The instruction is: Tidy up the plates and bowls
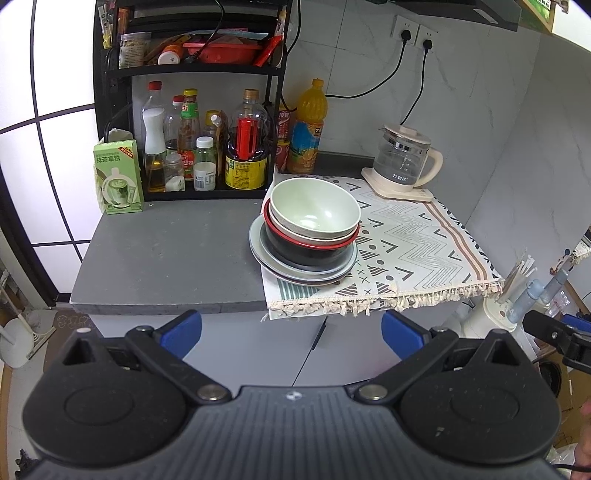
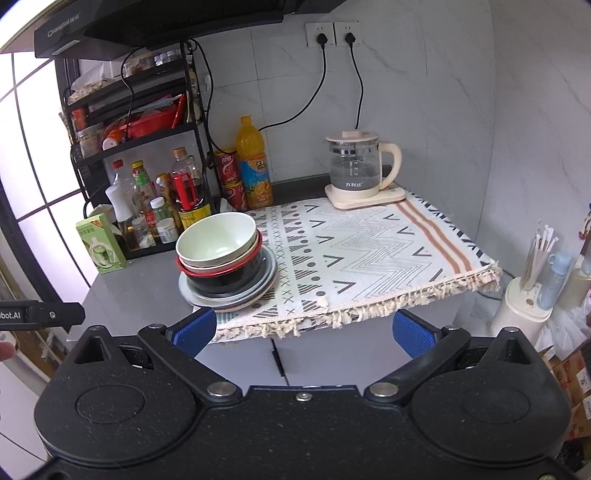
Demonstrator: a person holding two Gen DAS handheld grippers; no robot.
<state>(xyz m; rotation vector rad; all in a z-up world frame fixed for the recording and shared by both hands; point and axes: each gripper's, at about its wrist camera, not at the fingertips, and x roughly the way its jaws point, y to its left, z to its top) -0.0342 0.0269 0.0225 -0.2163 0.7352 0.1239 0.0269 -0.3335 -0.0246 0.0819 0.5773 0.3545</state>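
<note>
stack of bowls and plates (image 1: 304, 240) being shown at the patterned cloth's (image 1: 424, 251) left edge, overhanging the grey counter (image 1: 166, 258).
left gripper (image 1: 291, 334) and right gripper (image 2: 304, 330) are being held spread and empty, short of it; tipping is being risked if the nested bowls are nudged off-centre.

A home kitchen. A black rack (image 1: 192, 70) beside the window holds sauce and oil bottles (image 1: 207, 147). A glass electric kettle (image 2: 360, 171) stands on the grey surface (image 1: 166, 254), below two wall sockets (image 2: 332, 33). A range hood (image 2: 147, 26) hangs overhead. Stacked bowls (image 2: 218, 254) and plates (image 2: 229, 295) rest at the edge of a patterned cloth (image 2: 369, 258).
</note>
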